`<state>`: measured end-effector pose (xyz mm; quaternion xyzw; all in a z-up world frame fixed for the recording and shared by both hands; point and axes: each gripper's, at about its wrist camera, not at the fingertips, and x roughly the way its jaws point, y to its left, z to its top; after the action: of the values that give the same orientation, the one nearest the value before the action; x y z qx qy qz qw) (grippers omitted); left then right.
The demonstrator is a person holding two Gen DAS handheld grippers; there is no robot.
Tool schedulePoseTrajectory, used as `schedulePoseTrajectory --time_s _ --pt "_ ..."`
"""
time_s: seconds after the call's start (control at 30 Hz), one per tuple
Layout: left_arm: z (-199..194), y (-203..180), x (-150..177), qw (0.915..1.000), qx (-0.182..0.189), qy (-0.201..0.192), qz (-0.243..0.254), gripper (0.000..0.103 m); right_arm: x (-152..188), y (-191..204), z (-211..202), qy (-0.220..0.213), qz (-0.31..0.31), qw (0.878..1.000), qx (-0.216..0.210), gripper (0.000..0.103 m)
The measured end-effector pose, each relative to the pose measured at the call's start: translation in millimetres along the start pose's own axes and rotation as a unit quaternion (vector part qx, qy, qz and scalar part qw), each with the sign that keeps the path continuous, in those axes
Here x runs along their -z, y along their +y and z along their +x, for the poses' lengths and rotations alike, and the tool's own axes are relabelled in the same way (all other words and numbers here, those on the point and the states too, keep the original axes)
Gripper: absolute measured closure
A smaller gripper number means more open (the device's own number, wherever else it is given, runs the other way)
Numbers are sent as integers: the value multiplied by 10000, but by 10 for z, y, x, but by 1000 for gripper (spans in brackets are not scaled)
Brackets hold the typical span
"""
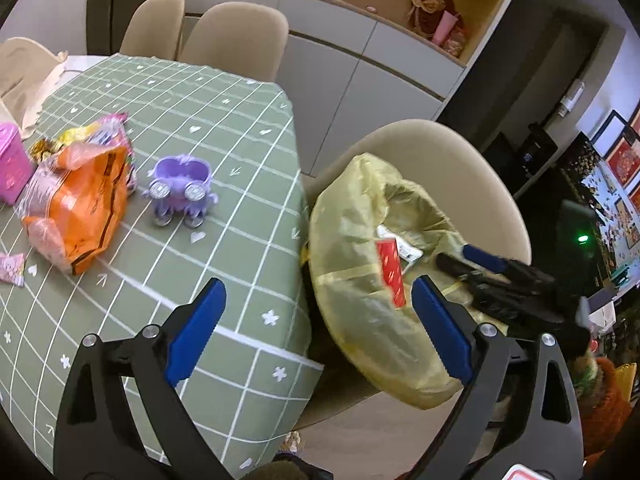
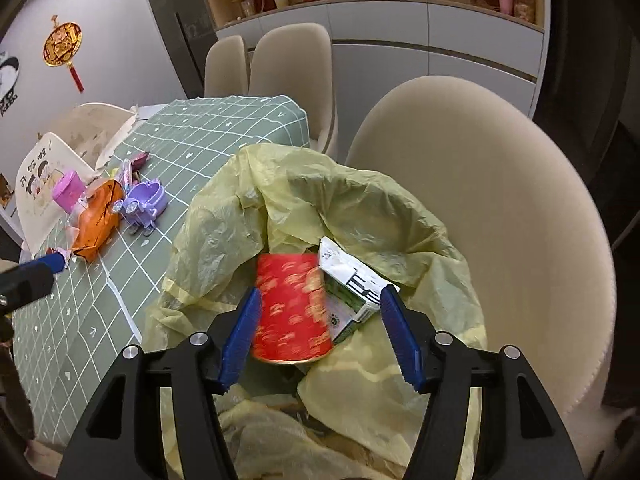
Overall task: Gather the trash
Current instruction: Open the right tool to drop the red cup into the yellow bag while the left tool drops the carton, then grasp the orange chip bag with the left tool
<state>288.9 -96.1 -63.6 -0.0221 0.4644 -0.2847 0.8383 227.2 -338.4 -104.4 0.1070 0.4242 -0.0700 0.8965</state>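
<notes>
Looking from your left gripper (image 1: 320,332), jaws spread and empty, the orange snack bag (image 1: 86,210) lay at ten o'clock, long axis toward you, nearer than your right gripper (image 2: 320,338), also spread.

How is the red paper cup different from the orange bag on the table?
The red paper cup lies inside the yellow trash bag on the chair; the orange bag lies out on the green tablecloth. The cup is stiff and round; the orange bag is flat and crumpled. Both look like trash.
</notes>
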Motion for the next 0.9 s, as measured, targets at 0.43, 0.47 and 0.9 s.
schedulePoseTrajectory --time_s 0.43,0.47,0.9 --pt "-355 1046 -96 9992 -166 -328 131 13 -70 674 -591 -719 413 9933 800 45" --pt "-414 1219 -111 9992 -181 -335 108 13 -76 768 -589 -723 488 9929 813 45" --pt "-70 2679 -578 9995 13 237 210 9 150 2059 -378 -669 703 9883 1175 45"
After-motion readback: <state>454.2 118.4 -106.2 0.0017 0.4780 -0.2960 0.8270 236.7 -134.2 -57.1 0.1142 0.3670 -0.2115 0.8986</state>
